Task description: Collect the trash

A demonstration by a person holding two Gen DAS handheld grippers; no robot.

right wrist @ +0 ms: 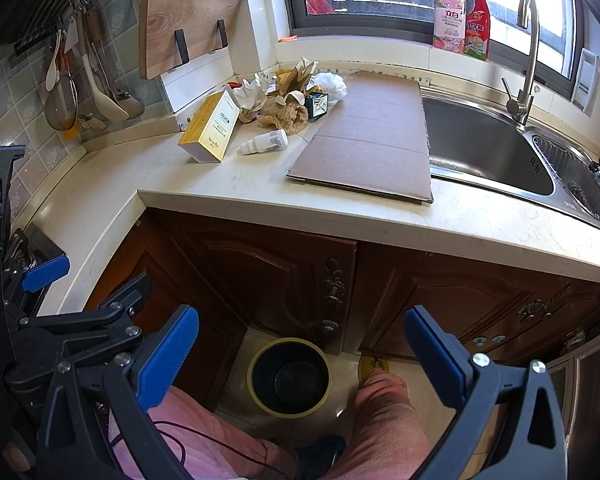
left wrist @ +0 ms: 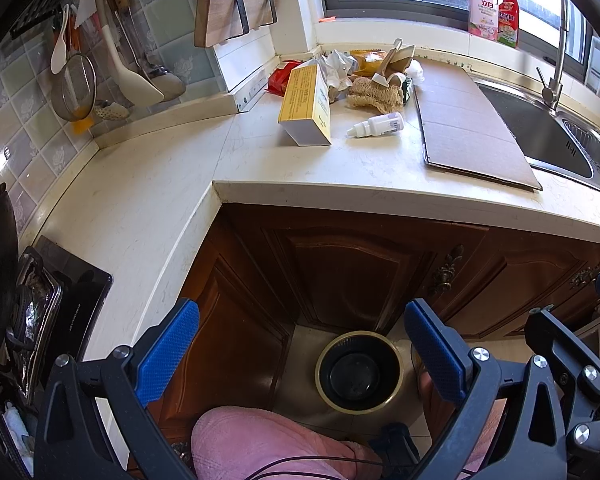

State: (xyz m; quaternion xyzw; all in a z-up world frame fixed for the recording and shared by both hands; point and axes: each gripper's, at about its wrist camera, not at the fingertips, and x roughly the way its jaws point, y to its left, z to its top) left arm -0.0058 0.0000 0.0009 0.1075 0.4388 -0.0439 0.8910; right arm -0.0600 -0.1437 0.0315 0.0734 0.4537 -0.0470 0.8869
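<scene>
Currently both grippers, left [left wrist: 302,354] and right [right wrist: 302,354], spread, empty, low by the bin [right wrist: 289,376]. Trash pile [right wrist: 280,102] in counter corner; dropper bottle [right wrist: 265,142] may roll if pinched off-centre.

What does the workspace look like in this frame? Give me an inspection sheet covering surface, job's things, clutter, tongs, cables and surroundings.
Surface: pale L-shaped countertop, dry-looking.
Job's things: yellow box, small white dropper bottle, flat cardboard sheet, heap of crumpled wrappers and paper in the corner; dark trash bin on the floor, seemingly holding nothing.
Clutter: two spray bottles on the windowsill.
Tongs: left tongs open, holding nothing; right tongs open, holding nothing; both above the bin.
Cables: thin black cable across the pink trousers.
Surroundings: steel sink with faucet, hanging cutting board, utensil rail, wooden cabinets.
</scene>
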